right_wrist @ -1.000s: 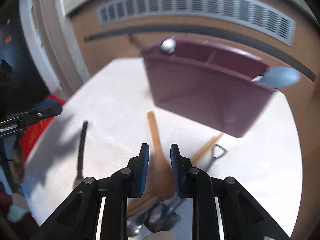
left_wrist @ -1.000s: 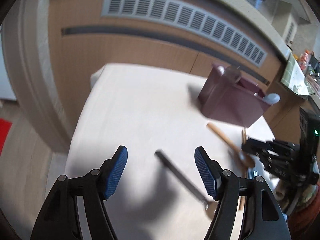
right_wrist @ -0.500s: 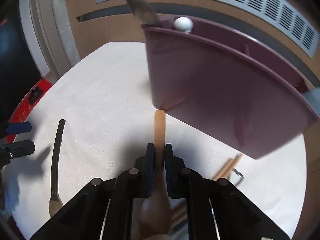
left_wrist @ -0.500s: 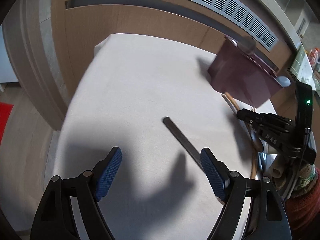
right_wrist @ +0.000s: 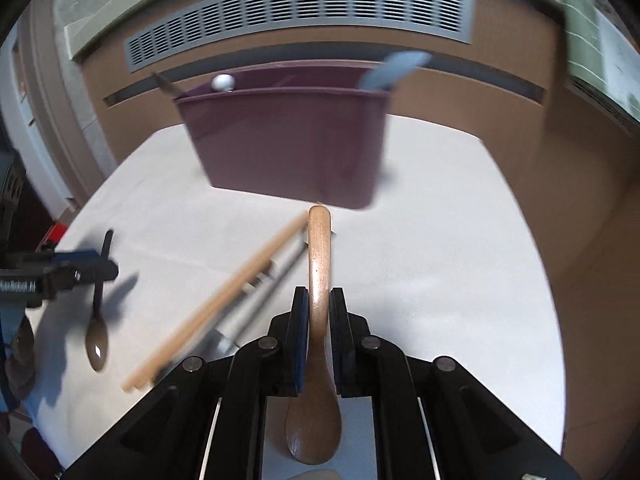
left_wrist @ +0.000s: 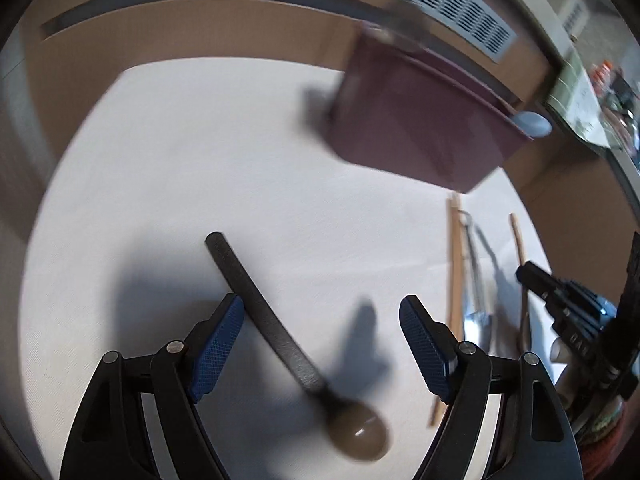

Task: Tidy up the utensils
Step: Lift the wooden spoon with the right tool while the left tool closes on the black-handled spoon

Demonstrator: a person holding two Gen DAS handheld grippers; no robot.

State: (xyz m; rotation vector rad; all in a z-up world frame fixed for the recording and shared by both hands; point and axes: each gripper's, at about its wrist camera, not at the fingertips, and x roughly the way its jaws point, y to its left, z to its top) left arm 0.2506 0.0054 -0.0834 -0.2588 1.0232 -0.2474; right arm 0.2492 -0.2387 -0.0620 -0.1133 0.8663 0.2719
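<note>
My right claw [right_wrist: 319,316] was clenched on a light-brown wooden spoon [right_wrist: 318,280], pads w/ the neck just above the bowl between them, handle pointing fwd toward the maroon plastic utensil caddy [right_wrist: 288,148] at the far side of the white cloth-covered worktop [right_wrist: 440,260]. Its jaws had just been closing, spoon between them. My left claw [left_wrist: 322,344] was released, jaws wide, straddling the dark metal spoon w/ a flat black handle [left_wrist: 260,304], which lay diagonally on the cloth; left pad [left_wrist: 218,344] almost at the handle, contact unclear.

Handling, my guess: wooden spoon light, stiff, not fragile, a bit slick where varnished; a grip that low may let the long handle tip. The dark spoon looked thin and flat on cloth, so hard to get under; mid-handle, squeezed across its narrow width, seemed the best hold.

A pair of pale wooden chopsticks [right_wrist: 224,300] and other metal cutlery [left_wrist: 476,280] lay between, still loose. The caddy already held a few items.
</note>
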